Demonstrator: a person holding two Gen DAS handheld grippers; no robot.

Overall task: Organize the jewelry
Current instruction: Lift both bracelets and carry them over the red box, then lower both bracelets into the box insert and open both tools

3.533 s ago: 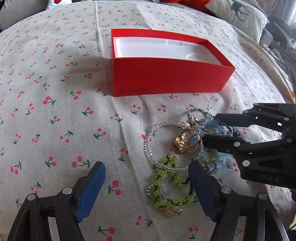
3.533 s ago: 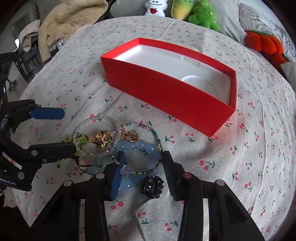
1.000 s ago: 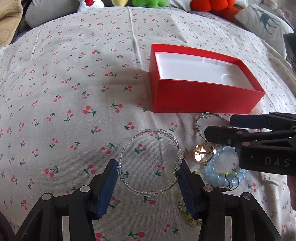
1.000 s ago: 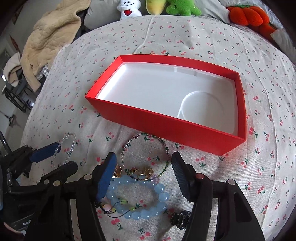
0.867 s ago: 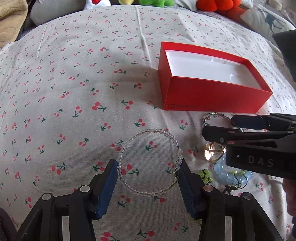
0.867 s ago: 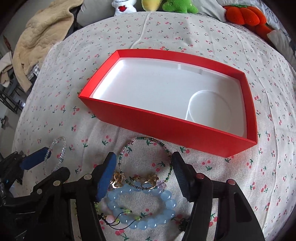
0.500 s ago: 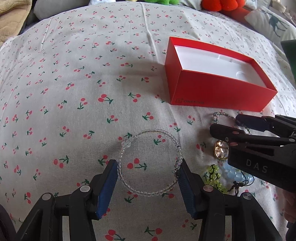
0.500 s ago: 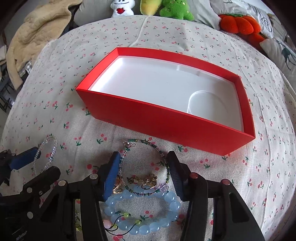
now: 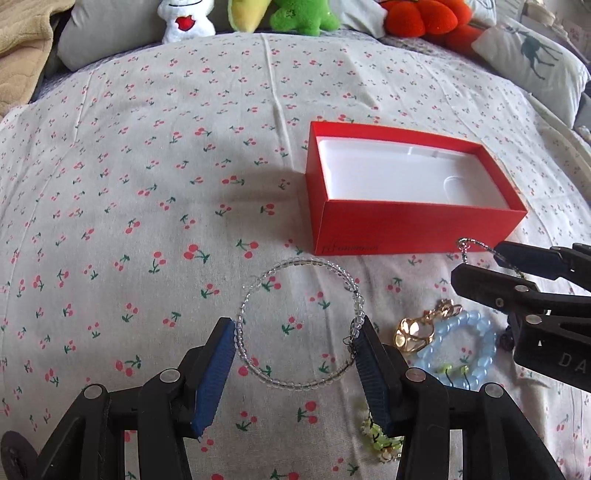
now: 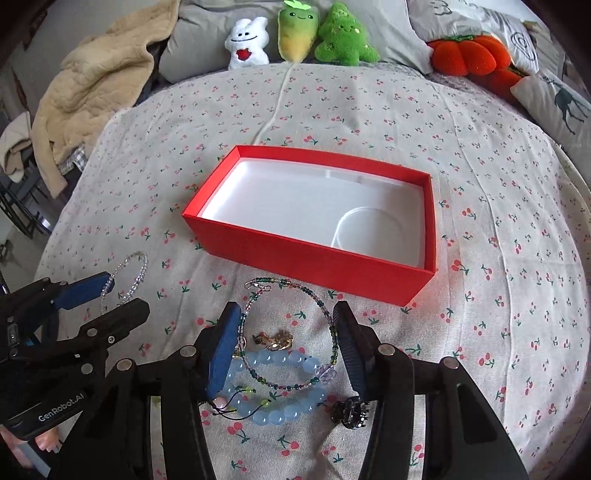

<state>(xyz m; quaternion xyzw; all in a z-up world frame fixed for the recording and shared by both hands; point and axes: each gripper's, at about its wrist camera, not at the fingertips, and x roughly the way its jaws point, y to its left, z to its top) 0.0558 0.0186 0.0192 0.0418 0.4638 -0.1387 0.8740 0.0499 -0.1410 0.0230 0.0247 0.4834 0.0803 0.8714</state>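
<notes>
An open red box [image 9: 413,225] [image 10: 310,258] with a white liner stands on the cherry-print cloth. My left gripper [image 9: 297,330] is shut on a clear bead bangle [image 9: 295,264], which spans the gap between its blue pads and also shows in the right wrist view [image 10: 127,269]. My right gripper [image 10: 286,325] is shut on a thin green bead bangle [image 10: 291,286], held across its pads just in front of the box. On the cloth lie a light blue bead bracelet [image 10: 273,413] [image 9: 476,354], a gold charm [image 9: 417,332] [image 10: 275,339], a dark clip [image 10: 351,411] and a lime green bead bracelet [image 9: 376,441].
Plush toys [image 10: 295,33] and pillows [image 10: 554,96] line the far edge of the bed. A beige blanket [image 10: 85,92] hangs at the far left. Bare cloth [image 9: 129,184] stretches left of the box.
Both grippers have lifted their bangles away from the jewelry pile and drawn back. The clear bangle came off to the left and the gold charm stays on the cloth.
</notes>
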